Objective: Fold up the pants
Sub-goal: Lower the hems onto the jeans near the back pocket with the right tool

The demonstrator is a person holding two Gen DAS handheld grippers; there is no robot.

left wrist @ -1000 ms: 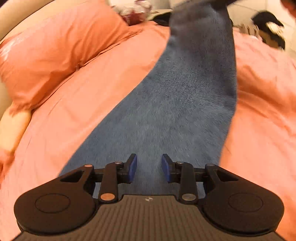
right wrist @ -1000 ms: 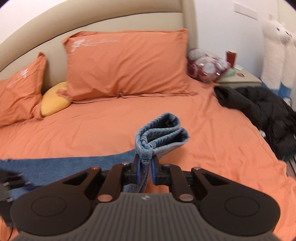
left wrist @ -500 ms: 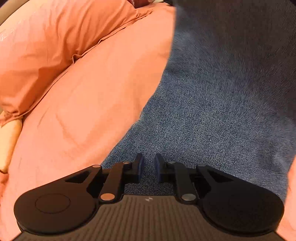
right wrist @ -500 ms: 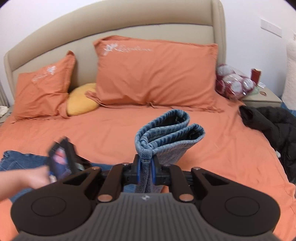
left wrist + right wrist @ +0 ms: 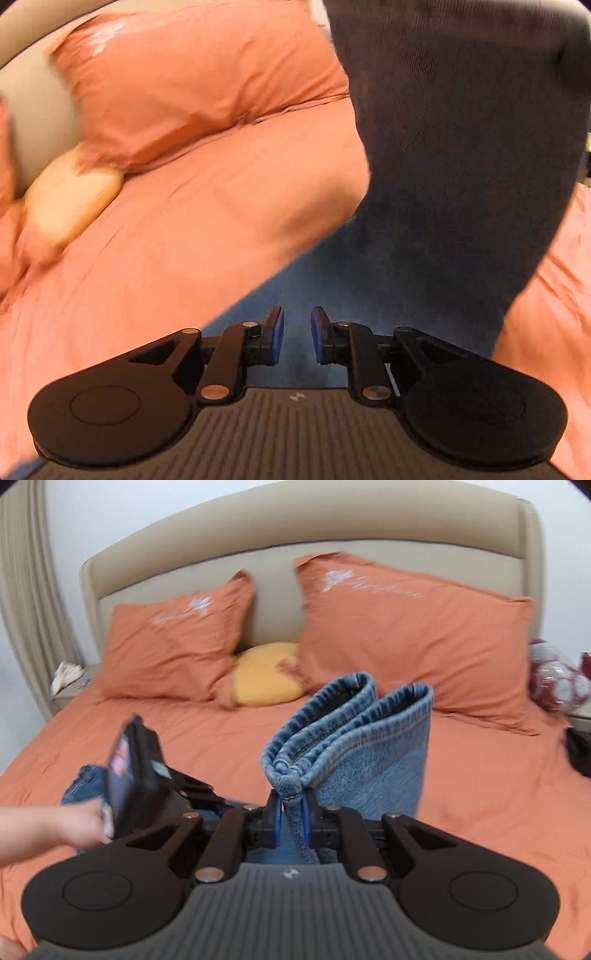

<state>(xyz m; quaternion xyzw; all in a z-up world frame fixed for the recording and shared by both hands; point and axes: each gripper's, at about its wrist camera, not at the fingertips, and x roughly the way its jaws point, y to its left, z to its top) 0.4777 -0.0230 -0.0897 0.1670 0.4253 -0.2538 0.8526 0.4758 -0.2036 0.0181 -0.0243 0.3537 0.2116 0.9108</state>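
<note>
Pants (image 5: 354, 738) hems pinched in right gripper (image 5: 291, 821) fingers; left gripper (image 5: 297, 334) fingers slightly apart (nothing between), angled down.

I'm seeing open orange bedsheet (image 5: 480, 794) lying to the right of the lifted jeans (image 5: 369, 746). The left gripper (image 5: 147, 775) is crowding the near left. Two orange pillows (image 5: 413, 635) and a yellow cushion (image 5: 266, 675) are blocking the headboard end. In the left wrist view the hanging denim (image 5: 461, 147) is walling off the right.

Your bed (image 5: 461, 794) wears an orange sheet. On it by the headboard lie two orange pillows (image 5: 417, 635), a yellow cushion (image 5: 266, 675) between them. Blue jeans (image 5: 83, 784) trail across it.
</note>
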